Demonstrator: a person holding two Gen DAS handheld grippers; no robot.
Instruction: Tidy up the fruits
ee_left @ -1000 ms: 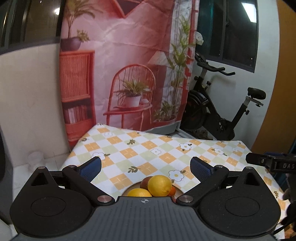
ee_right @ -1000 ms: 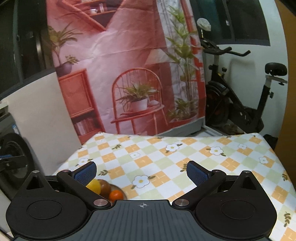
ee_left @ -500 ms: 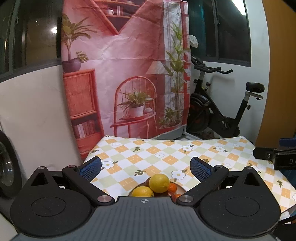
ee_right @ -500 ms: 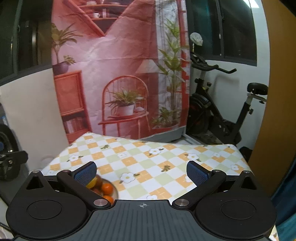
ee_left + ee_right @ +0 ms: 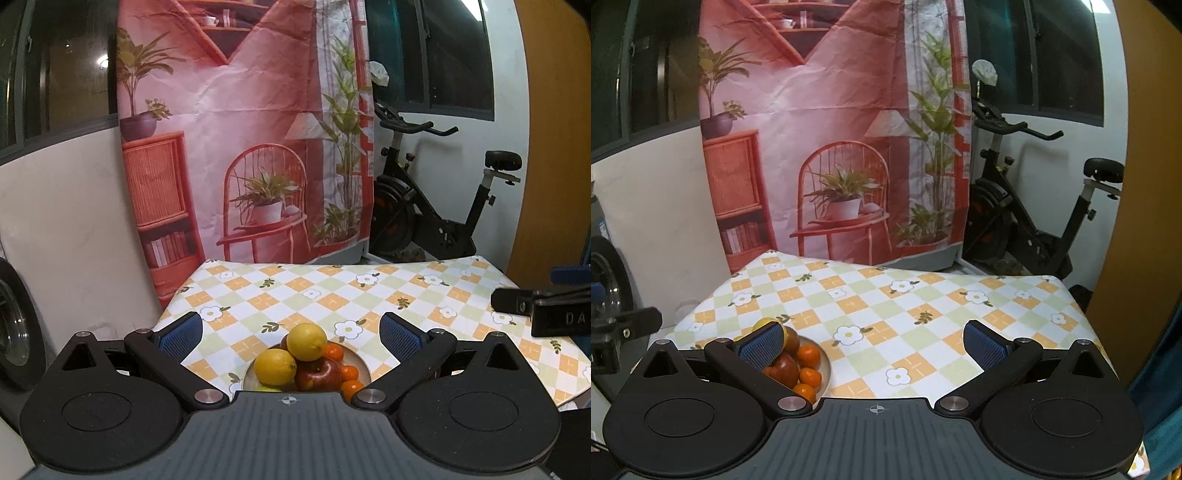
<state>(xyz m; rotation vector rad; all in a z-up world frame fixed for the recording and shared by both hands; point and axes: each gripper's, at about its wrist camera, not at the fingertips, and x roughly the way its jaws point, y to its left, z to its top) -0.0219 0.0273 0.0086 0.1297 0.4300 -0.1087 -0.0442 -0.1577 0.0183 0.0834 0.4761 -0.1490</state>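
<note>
Fruit pile: heaped on plate [image 5: 364, 363] near the table's [image 5: 332, 291] front-left edge; two lemons [image 5: 306, 341] on top.
Count: two lemons, one red apple [image 5: 318, 374], a second dark fruit behind, about four small oranges [image 5: 809, 355], something green half hidden.
Left gripper [image 5: 291, 334]: jaws spread, empty, above the pile.
Right gripper [image 5: 873, 343]: jaws spread, empty, beside the plate.
Risk: top lemon likely to roll off if nudged; round fruit may slip the pads.

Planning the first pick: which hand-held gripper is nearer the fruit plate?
Left. The left hand-held gripper is centred over the fruit plate, which sits between its open fingers. The right hand-held gripper is off to the plate's right, over bare tablecloth.
</note>
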